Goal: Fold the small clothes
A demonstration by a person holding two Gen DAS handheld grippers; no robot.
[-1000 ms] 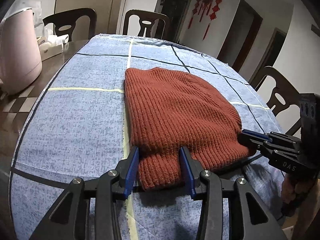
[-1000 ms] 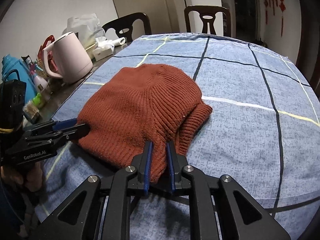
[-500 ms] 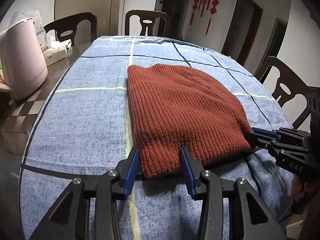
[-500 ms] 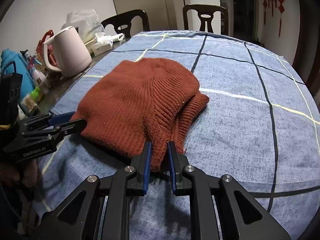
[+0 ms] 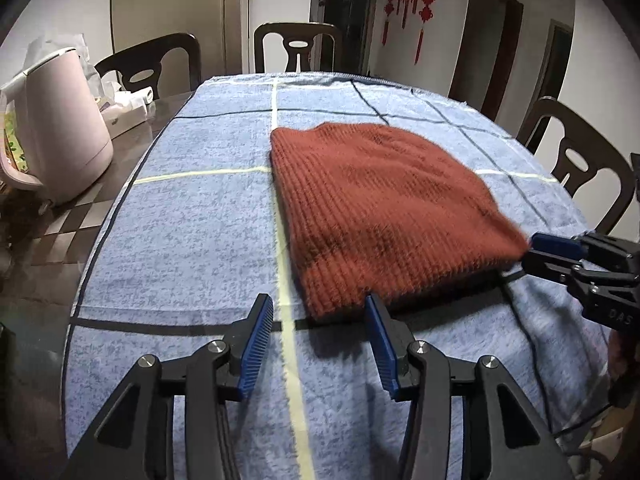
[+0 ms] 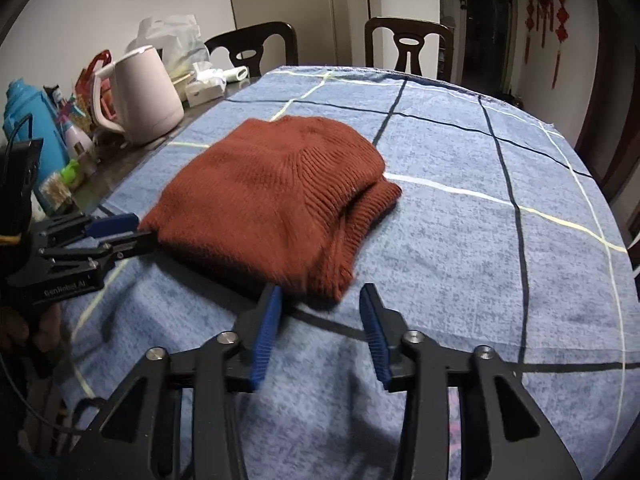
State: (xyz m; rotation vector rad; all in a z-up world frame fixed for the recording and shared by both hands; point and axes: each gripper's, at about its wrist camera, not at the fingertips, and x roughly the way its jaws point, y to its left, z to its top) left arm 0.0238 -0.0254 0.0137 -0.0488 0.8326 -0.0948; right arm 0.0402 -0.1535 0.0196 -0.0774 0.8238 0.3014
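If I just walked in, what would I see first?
The rust-red knit sweater, folded, lying on the blue checked cloth in the middle. Next, the two black grippers with blue pads at its near edge, the left gripper and the right gripper, both opening with nothing pinched between them. Then the pink kettle standing on the bare table past the cloth's left edge.
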